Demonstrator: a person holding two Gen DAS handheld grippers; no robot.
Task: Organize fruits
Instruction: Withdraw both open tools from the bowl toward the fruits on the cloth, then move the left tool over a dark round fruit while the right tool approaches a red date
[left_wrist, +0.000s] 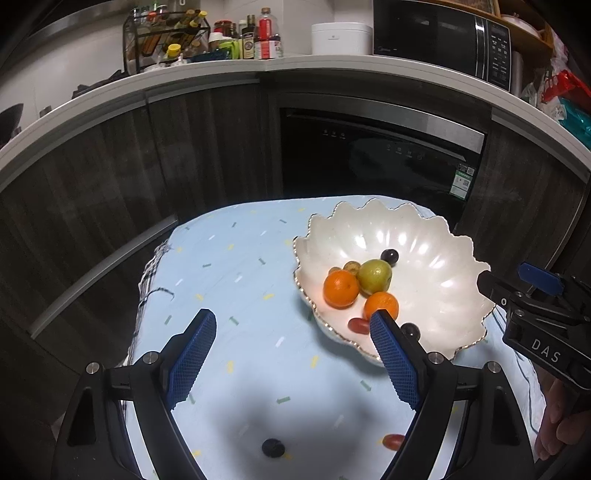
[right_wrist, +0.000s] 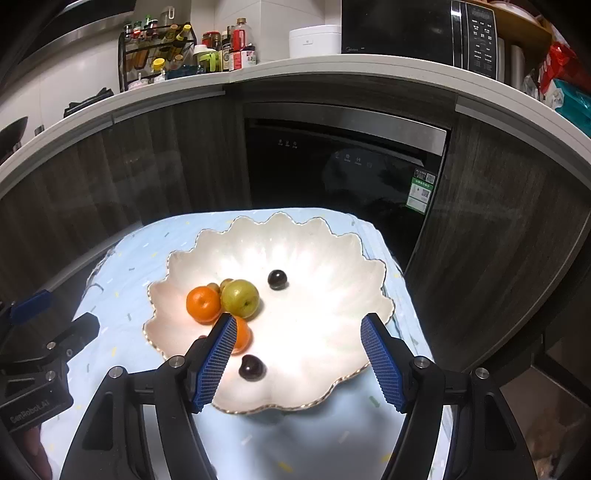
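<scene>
A: What does the left camera show?

B: The left gripper (left_wrist: 291, 341) has its jaws spread wide with nothing in them. It hangs over the blue cloth (left_wrist: 236, 266). The wavy white bowl (left_wrist: 436, 236) sits on the right part of the cloth. Inside are two oranges (left_wrist: 341, 288), a green fruit (left_wrist: 375, 275), two dark grapes (left_wrist: 390, 256) and a red cherry tomato (left_wrist: 358, 325), which lies flat with its long side going left to right. A dark grape (left_wrist: 273, 448) and another red tomato (left_wrist: 393, 440) lie on the cloth, close to the camera.

A: And the right camera?

B: The right gripper (right_wrist: 299, 336) is spread apart too, holding nothing, above the near side of the bowl (right_wrist: 332, 243). A dark grape (right_wrist: 252, 367) lies in the bowl between its fingers.
</scene>
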